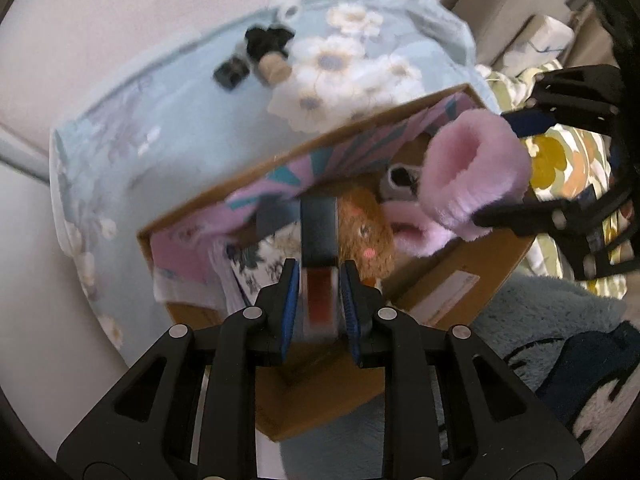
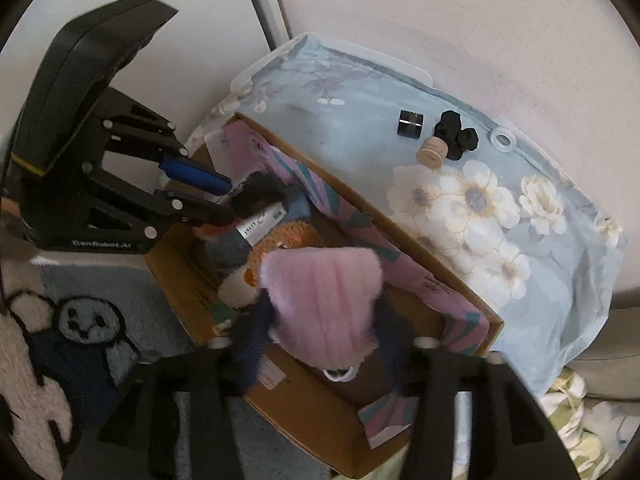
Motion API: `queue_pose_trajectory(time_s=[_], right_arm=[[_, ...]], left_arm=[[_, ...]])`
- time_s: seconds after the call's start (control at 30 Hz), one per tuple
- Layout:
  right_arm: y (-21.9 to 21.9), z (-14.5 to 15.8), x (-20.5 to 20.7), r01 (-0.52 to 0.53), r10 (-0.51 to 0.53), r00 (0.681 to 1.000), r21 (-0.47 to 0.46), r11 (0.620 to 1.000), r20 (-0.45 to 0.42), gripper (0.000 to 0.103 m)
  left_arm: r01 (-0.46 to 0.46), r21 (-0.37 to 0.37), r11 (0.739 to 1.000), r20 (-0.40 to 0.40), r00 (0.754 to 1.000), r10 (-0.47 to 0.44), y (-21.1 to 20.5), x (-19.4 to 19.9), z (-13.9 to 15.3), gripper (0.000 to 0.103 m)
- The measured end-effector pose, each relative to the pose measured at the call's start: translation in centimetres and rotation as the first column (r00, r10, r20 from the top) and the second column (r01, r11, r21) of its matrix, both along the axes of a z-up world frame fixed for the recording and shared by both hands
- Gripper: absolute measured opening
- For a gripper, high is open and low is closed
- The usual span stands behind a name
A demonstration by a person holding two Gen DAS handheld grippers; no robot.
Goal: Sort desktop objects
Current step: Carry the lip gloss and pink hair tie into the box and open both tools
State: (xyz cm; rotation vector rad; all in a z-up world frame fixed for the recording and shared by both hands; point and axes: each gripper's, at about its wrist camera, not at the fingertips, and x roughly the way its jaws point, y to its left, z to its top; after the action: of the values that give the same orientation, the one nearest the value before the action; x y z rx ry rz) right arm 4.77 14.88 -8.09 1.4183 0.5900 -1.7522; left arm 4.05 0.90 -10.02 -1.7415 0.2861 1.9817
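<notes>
An open cardboard box (image 1: 460,268) (image 2: 312,420) lined with pink patterned paper holds a brown plush toy (image 1: 364,232) (image 2: 296,232), floral paper (image 1: 256,264) and a pink fluffy piece (image 1: 412,232). My left gripper (image 1: 320,266) (image 2: 230,200) points down into the box, shut on a slim grey tube (image 1: 318,280) (image 2: 264,220). My right gripper (image 2: 322,316) (image 1: 491,168) hangs over the box's other end. A pink fluffy slipper (image 2: 320,304) (image 1: 476,168) sits between its wide-set fingers, looking unsqueezed. The right fingers are blurred in their own view.
A pale blue floral cloth (image 2: 500,208) (image 1: 180,128) covers the surface behind the box. On it lie a black cylinder (image 2: 410,123) (image 1: 230,72), a cork (image 2: 430,154) (image 1: 274,70) and a black lump (image 2: 458,136) (image 1: 266,38). A fluffy bear-pattern rug (image 2: 84,320) lies beside the box.
</notes>
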Motion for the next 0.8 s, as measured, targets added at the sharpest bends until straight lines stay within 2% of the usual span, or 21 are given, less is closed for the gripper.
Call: queue_pose_trajectory(time_s=[0.03, 0.07, 0.1, 0.13, 0.17, 0.27, 0.37, 0.4, 0.43, 0.53, 0.67, 0.73, 0.8], right_arm=[[0.0, -0.2, -0.1, 0.001, -0.001, 1.000, 0.009, 1.000, 0.005, 0.063], [0.1, -0.4, -0.3, 0.006, -0.006, 1.000, 0.018, 1.000, 0.008, 0.068], [0.3, -0.6, -0.4, 0.014, -0.014, 1.000, 0.023, 1.000, 0.010, 0.077], [0.4, -0.7, -0.6, 0.020, -0.021, 1.000, 0.028, 0.999, 0.012, 0.082], [0.6, -0.7, -0.7, 0.026, -0.027, 1.000, 0.027, 0.999, 0.015, 0.082], [1.0, -0.7, -1.1, 0.044, -0.045, 0.998, 0.014, 0.999, 0.038, 0.084], [1.3, -0.3, -1.3, 0.051, -0.050, 0.997, -0.017, 0.999, 0.051, 0.089], [1.3, -0.2, -1.3, 0.052, -0.051, 0.997, -0.024, 0.998, 0.056, 0.094], [1.3, -0.2, -1.4, 0.053, -0.051, 0.997, -0.030, 0.998, 0.060, 0.103], [1.6, 0.5, -1.6, 0.063, -0.059, 0.996, -0.068, 0.996, 0.060, 0.103], [2.1, 1.6, -2.3, 0.085, -0.082, 0.996, -0.098, 0.992, 0.034, 0.103], [2.6, 2.4, -2.7, 0.102, -0.103, 0.995, -0.116, 0.988, -0.006, 0.103], [3.3, 3.1, -3.3, 0.133, -0.140, 0.988, -0.115, 0.984, -0.059, 0.103]], left_arm=[[-0.006, 0.002, 1.000, 0.002, 1.000, 0.006, -0.1, 0.0, 0.0, 0.022], [-0.006, 0.005, 1.000, -0.003, 1.000, 0.006, -0.1, 0.0, 0.0, 0.030], [-0.008, 0.008, 1.000, -0.016, 1.000, 0.008, -0.2, 0.0, 0.1, 0.039], [-0.009, 0.004, 1.000, -0.029, 1.000, 0.009, -0.2, 0.1, 0.3, 0.075], [-0.010, -0.001, 1.000, -0.036, 0.999, 0.010, -0.2, 0.1, 0.4, 0.100], [-0.004, 0.015, 1.000, -0.063, 0.998, 0.004, -0.3, 0.3, 0.6, 0.103], [0.003, 0.014, 1.000, -0.078, 0.997, -0.002, -0.2, -0.1, 0.8, 0.103], [0.006, 0.012, 1.000, -0.090, 0.996, -0.005, -0.2, -0.2, 0.9, 0.103], [0.009, 0.013, 1.000, -0.101, 0.995, -0.008, -0.1, -0.3, 1.0, 0.103], [0.027, 0.030, 0.999, -0.141, 0.990, -0.022, -0.1, -0.4, 1.7, 0.103], [0.075, 0.007, 0.997, -0.267, 0.961, -0.070, 0.0, -0.1, 3.4, 0.103], [0.078, 0.002, 0.997, -0.317, 0.946, -0.073, -0.2, -0.3, 4.3, 0.103], [0.059, 0.022, 0.998, -0.333, 0.942, -0.049, -0.6, -0.9, 5.0, 0.103]])
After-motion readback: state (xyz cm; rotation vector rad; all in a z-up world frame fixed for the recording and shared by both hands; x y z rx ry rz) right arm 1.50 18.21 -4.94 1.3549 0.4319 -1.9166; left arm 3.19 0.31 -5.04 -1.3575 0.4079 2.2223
